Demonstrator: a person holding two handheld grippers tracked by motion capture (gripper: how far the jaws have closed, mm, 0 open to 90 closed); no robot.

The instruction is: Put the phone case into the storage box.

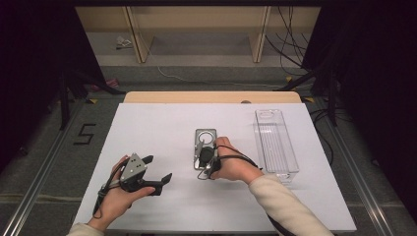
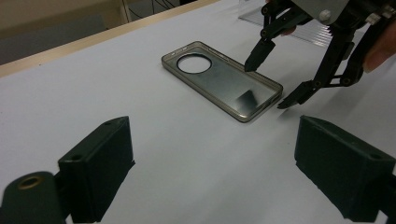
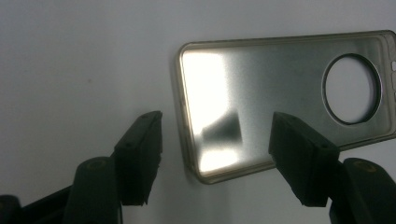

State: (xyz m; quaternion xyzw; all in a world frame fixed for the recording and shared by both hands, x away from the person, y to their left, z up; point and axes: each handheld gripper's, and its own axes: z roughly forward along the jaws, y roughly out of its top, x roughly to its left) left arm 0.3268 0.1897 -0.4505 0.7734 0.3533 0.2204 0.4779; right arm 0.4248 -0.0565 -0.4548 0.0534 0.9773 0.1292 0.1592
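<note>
Covering most of the high view, the bench [image 1: 162,206] is a white, flat surface, and everything else rests on it or hangs over it. At its right side lies a long clear plastic tray [image 1: 275,142], well apart from both hands.

Near the middle of the bench lies the phone case [image 1: 204,147], a thin transparent grey shell with a large round camera hole at its far end. It lies flat with its open side up.

The left tongs [image 1: 160,172] are held low over the bench, to the left of the case and nearer to the person, well apart from it. Their two black jaws are spread wide and nothing is between them. In the left gripper view the phone case [image 2: 224,84] lies ahead of them on the bench, beyond the gap of the jaws.

The right tongs [image 1: 203,160] are at the near end of the case, pointing down at it. In the right gripper view the jaws stand apart, released, over the near end of the phone case [image 3: 280,93]. One jaw is outside the short edge of the case, over the white bench, and the other is over the inside of the shell, so this edge lies between them. The pads are not pressing on it. In the left gripper view, one tip of the right tongs [image 2: 273,79] is over the far long edge and the other is just beyond the case's corner.
</note>
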